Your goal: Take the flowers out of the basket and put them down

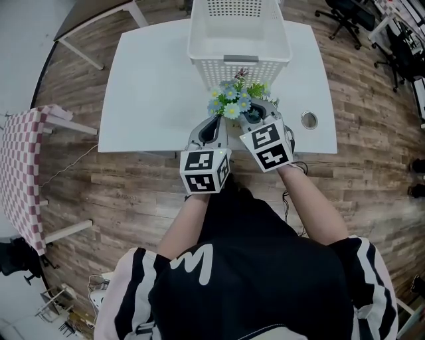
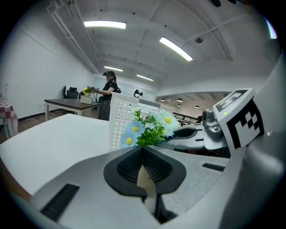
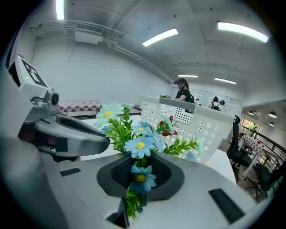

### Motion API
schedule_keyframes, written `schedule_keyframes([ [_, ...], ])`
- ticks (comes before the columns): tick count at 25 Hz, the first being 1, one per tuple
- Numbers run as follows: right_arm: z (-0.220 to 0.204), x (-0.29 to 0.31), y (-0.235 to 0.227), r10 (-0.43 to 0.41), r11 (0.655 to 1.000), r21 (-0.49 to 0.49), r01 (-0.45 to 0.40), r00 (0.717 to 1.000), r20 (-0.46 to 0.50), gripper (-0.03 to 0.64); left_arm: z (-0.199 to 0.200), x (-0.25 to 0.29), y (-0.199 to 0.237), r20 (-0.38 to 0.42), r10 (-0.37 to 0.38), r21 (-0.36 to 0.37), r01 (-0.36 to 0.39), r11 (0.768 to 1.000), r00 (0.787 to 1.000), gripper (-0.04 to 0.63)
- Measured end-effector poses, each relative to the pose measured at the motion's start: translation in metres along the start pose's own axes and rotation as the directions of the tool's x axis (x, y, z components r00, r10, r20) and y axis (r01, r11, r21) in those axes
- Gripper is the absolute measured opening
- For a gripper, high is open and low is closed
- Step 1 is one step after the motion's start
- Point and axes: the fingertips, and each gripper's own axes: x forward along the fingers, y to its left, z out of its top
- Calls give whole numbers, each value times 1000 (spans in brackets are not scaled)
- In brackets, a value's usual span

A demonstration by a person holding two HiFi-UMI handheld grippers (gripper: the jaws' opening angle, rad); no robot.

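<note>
- The flowers (image 1: 231, 105) are sitting outside the basket (image 1: 206, 72), just in front of its near wall and over the near strip of the white table (image 1: 146, 86). I cannot tell whether they are touching the top.
- Bare tabletop is lying open to the left of the basket. To the right, a round port (image 1: 309, 120) is sitting near the table's near edge.
- Wood floor (image 1: 133, 186) is running all round the table, with a checked table (image 1: 23, 166) standing at the left and office chairs (image 1: 345, 16) at the far right.
- My right tongs (image 3: 137, 157) are pinching the green stems at a narrow gap, with the blooms rising beyond the tips.
- My left tongs (image 2: 142, 148) are standing tip to tip just beside the bunch. A pale sliver that I cannot name is showing between the pads.
- My forearms are reaching forward side by side, the tongs tilting slightly down towards the basket.
</note>
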Motion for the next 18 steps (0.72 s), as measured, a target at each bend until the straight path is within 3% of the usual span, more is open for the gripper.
schedule_keyframes([
  [18, -14, 1, 3, -20, 999, -31, 20, 1000, 1, 55, -22, 0, 17, -38, 46, 0, -47, 999, 998, 6],
])
